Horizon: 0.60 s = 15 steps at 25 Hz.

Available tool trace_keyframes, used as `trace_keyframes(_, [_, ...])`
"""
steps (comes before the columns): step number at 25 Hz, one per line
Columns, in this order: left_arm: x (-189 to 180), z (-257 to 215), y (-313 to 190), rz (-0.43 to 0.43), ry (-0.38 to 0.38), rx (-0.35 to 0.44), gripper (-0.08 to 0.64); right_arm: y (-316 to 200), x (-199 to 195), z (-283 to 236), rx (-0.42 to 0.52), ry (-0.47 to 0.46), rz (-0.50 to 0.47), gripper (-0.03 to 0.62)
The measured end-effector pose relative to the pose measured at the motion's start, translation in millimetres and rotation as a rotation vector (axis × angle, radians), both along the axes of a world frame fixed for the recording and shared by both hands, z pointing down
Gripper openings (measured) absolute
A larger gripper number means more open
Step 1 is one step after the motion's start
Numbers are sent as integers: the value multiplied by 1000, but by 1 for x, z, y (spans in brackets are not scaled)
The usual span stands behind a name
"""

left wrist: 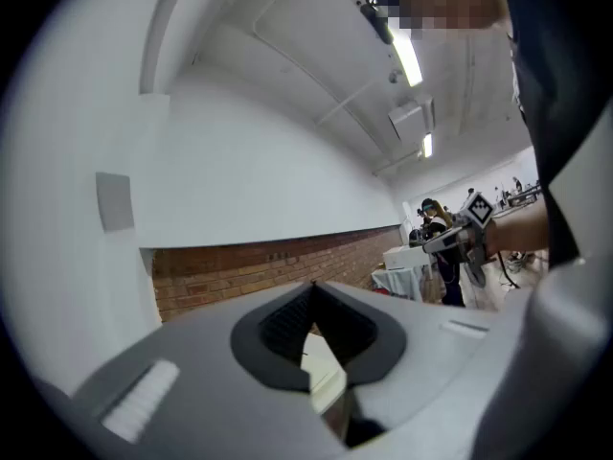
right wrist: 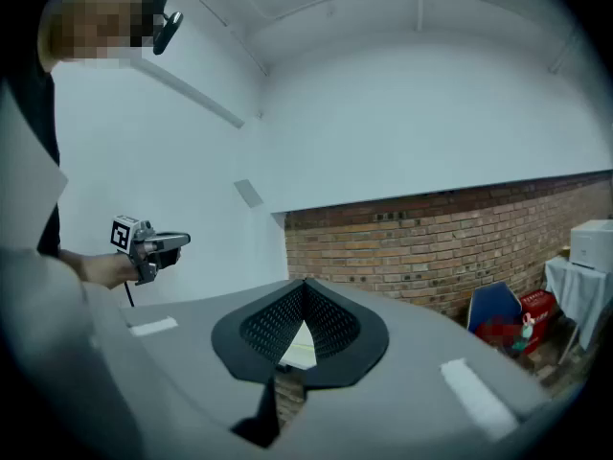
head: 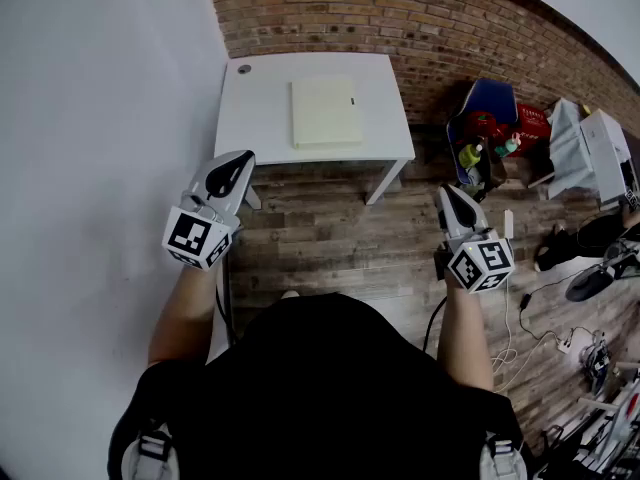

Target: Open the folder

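Note:
A pale yellow folder (head: 326,111) lies closed and flat on the small white table (head: 260,118) against the brick wall. Both grippers hang in the air on the near side of the table, well short of it and pointing roughly level. My left gripper (head: 238,158) is near the table's front left corner, its jaws together with nothing in them. My right gripper (head: 447,190) is off to the right over the wooden floor, also shut and empty. In the left gripper view the jaws (left wrist: 312,286) meet at the tip; in the right gripper view the tips (right wrist: 305,282) meet too.
A small round object (head: 244,69) sits at the table's far left corner. To the right of the table stand a blue chair with red items (head: 490,118) and white boxes (head: 600,148). Cables (head: 520,328) trail over the floor at the right. A white wall runs along the left.

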<state>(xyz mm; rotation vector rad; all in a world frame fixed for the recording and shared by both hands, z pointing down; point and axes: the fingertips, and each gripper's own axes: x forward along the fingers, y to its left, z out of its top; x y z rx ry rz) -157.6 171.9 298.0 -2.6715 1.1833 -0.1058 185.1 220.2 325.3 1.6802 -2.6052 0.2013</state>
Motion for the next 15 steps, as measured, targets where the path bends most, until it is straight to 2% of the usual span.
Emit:
trace_keyframes(5, [8,2,5,17,-9,-12,3,0,-13,-2,-10,-5,-40,3])
trace_keyframes(9, [17,5,3,16,0,-8,3,0,-2,0,-2,0,-41,3])
trace_keyframes(15, [50,9,6,36,-15,-32,3,9,32,-11,51,-69,-36,3])
